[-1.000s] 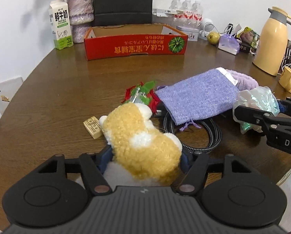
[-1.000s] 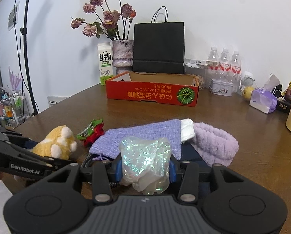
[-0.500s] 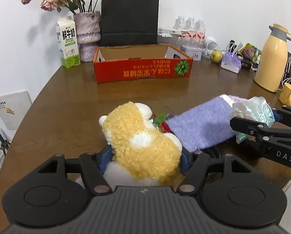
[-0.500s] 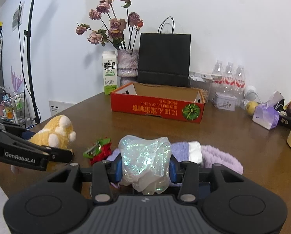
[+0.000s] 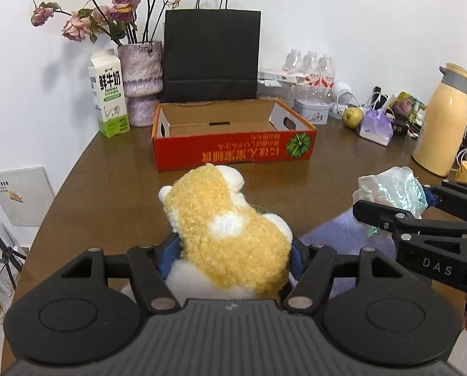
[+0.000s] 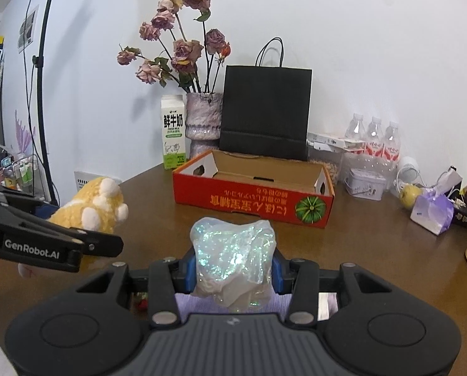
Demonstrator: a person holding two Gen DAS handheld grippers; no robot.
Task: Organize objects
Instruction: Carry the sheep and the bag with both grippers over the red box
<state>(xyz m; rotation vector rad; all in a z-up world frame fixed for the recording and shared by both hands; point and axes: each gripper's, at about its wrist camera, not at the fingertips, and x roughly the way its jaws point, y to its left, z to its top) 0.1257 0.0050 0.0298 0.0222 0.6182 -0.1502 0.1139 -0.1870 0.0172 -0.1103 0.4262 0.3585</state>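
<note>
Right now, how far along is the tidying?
Nothing is in the red box yet; what shows of its inside is bare. In hand: the left gripper holds the plush toy, the right gripper a shiny bag. Left: the purple cloth on the table.

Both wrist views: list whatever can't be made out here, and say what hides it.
- Red box floor, both views: the near wall hides the front part.
- Purple cloth, left wrist view: the plush toy and right gripper cover most of it.
- Iridescent bag, right wrist view: contents unreadable through the crinkled film.
- Small red item, right wrist view: mostly behind the gripper frame.
</note>
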